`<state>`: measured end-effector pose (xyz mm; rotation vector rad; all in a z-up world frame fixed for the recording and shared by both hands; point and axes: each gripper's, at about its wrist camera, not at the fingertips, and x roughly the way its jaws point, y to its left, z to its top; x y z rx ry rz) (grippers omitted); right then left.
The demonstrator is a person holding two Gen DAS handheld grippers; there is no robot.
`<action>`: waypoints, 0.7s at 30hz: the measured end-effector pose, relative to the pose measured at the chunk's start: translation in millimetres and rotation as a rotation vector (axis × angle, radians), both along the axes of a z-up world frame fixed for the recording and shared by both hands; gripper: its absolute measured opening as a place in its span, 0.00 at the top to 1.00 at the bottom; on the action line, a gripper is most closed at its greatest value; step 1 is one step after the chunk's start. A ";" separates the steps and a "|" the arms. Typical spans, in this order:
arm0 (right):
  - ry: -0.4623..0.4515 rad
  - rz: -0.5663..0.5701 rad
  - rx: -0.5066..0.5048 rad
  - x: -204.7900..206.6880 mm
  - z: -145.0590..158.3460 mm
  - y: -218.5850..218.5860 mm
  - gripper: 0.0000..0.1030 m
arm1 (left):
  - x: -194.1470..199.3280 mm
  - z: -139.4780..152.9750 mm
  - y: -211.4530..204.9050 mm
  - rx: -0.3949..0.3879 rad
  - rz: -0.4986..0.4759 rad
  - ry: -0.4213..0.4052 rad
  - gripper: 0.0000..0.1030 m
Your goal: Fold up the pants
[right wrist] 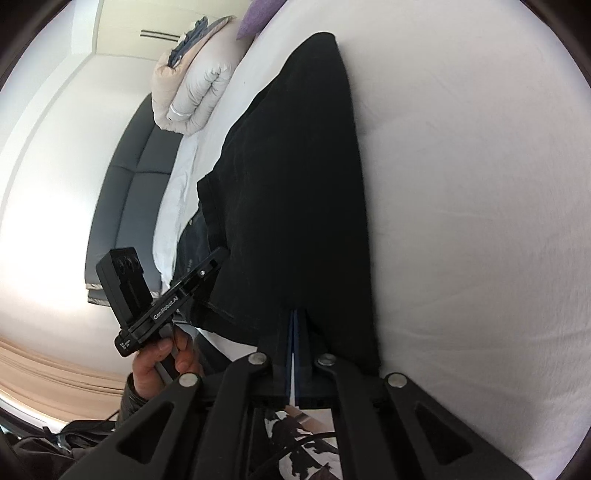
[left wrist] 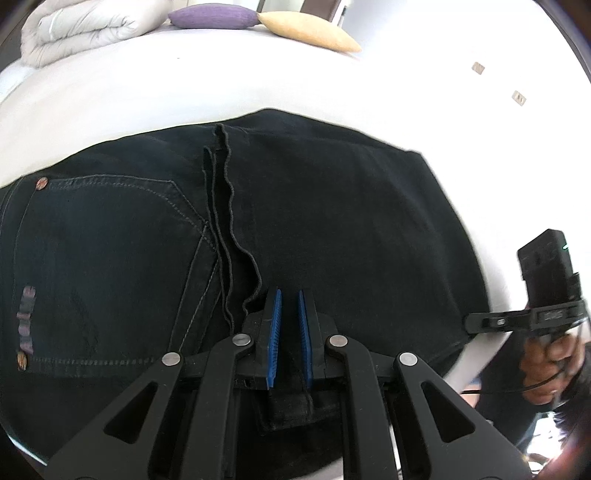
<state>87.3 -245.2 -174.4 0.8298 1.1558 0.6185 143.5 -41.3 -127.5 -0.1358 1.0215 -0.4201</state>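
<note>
- A bed covered with a smooth white sheet (left wrist: pixel 155 96) carries everything.
- Dark, near-black denim pants (left wrist: pixel 332 221) lie flat on the sheet, folded lengthwise.
- A folded, puffy off-white duvet (left wrist: pixel 81 27) sits at the far end.
- Just beside it lie a purple woven cushion (left wrist: pixel 214 16) and a pale yellow cushion (left wrist: pixel 310 33), the two touching.

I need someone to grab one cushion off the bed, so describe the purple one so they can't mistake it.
Start at the white bed where the black pants lie, and look to its far end. Beside the rolled pale duvet sit two flat, pointed cushions tip to tip. The purple cushion is the one next to the duvet; its neighbour, the tan cushion, is sandy yellow.
</note>
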 end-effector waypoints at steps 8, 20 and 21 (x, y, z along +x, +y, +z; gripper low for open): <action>-0.027 -0.022 -0.022 -2.6 0.5 4.0 1.00 | -52.3 36.9 107.7 -0.317 0.264 -0.116 0.90; -0.041 -0.066 0.041 -6.7 9.1 3.0 0.81 | -154.8 4.7 265.4 -0.673 0.809 -0.211 0.03; -0.047 -0.067 0.059 -7.2 10.9 3.3 0.74 | -155.1 -1.2 268.6 -0.705 0.817 -0.196 0.03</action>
